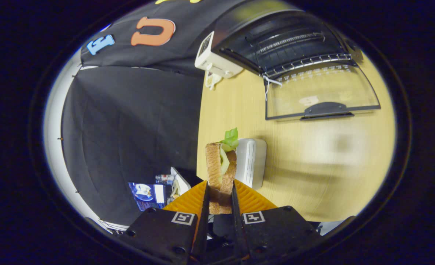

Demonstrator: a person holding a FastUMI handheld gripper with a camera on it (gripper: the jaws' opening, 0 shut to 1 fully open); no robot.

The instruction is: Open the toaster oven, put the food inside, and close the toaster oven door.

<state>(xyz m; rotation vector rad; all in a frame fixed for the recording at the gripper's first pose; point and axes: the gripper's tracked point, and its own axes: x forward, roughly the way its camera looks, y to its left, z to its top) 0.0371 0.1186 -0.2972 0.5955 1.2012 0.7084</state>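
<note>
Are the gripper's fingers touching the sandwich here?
Touching. In the gripper view both fingers press against the sides of the sandwich, which stands clamped between them, held above the wooden table.

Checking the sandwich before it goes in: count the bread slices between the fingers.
2. Both bread slices stand on edge in the sandwich, lettuce between them, pinched by the gripper fingers. Their lower ends are hidden behind the fingers.

sandwich (221,167) between tongs (220,198); open toaster oven (276,40) beyond on table (313,154).
</note>
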